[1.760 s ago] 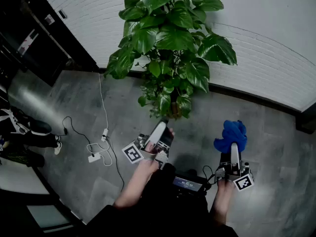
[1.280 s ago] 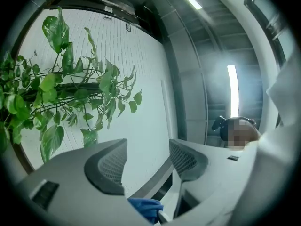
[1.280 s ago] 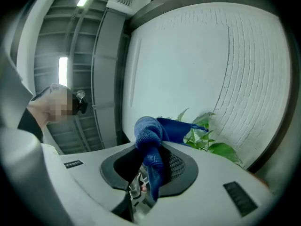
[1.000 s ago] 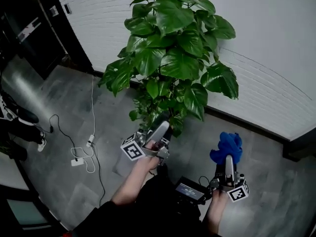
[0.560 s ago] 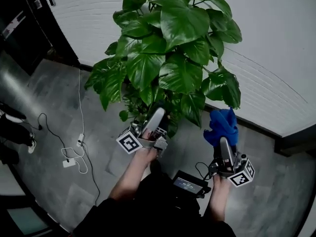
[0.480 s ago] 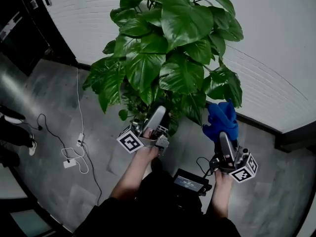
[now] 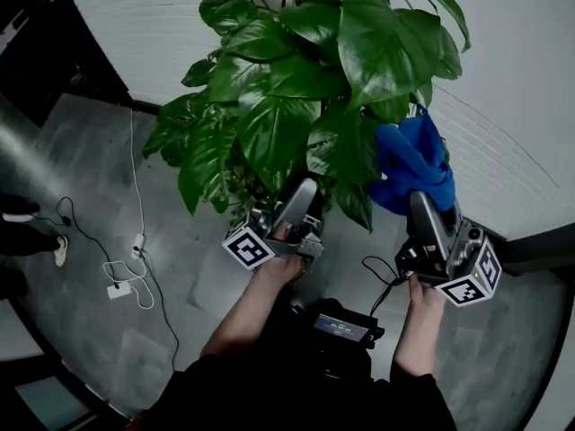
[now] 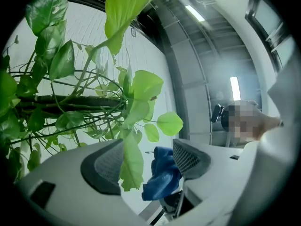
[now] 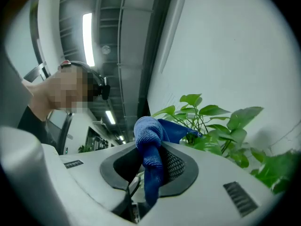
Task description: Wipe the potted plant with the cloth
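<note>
The plant (image 7: 296,79) fills the head view from 10 to 1 o'clock, its broad green leaves spreading over a grey floor (image 7: 90,178) in front of a white wall (image 7: 512,79). The pot is hidden under the foliage.

The left claw (image 7: 304,194) sits just below the middle of that view, pointing up into the lower leaves. In the left gripper view its jaws stand apart, having just been opening, and one pale hanging leaf (image 8: 130,166) dangles between them. The pads do not press on the leaf.

The right claw (image 7: 422,206) is at 3 o'clock, raised beside the plant. Its jaws are clamped on the blue cloth (image 7: 411,164), which bunches above the tips and touches the leaves at the plant's right edge. In the right gripper view the cloth is pinched between the pads, with a rounded wad on top and a tail hanging down.

A white cable (image 7: 135,241) trails across the floor at 8 o'clock.
</note>
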Motion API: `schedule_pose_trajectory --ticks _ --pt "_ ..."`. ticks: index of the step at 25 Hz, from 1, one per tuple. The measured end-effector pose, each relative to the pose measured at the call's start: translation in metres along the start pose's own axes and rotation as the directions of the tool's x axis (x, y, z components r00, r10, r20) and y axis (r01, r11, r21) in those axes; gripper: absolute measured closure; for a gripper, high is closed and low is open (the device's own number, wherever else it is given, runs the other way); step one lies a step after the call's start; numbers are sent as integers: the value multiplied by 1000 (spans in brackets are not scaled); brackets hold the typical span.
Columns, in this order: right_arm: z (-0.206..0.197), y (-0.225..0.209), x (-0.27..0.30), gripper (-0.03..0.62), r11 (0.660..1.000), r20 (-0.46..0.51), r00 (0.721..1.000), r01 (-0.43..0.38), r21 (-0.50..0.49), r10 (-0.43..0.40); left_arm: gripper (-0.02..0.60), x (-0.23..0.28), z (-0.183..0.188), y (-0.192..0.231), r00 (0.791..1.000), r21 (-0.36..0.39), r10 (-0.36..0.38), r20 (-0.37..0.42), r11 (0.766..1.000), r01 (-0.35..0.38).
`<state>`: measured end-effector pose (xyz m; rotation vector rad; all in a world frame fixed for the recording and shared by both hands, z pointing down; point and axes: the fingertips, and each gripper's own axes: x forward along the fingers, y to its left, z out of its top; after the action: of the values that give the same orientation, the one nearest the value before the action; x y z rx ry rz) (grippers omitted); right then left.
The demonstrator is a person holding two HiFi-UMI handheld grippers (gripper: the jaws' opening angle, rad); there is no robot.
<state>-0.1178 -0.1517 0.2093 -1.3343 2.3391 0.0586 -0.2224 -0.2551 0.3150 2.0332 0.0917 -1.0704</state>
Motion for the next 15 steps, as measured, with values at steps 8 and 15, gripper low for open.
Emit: schedule_pose_trajectory --ticks 8,15 --pt "-62 -69 77 499 990 -260 964 21 -143 -58 258 20 5 2 997 20 -36 73 999 34" --pt "-107 -57 88 499 987 -365 917 -141 75 159 258 38 -1 -16 988 62 -106 109 993 100"
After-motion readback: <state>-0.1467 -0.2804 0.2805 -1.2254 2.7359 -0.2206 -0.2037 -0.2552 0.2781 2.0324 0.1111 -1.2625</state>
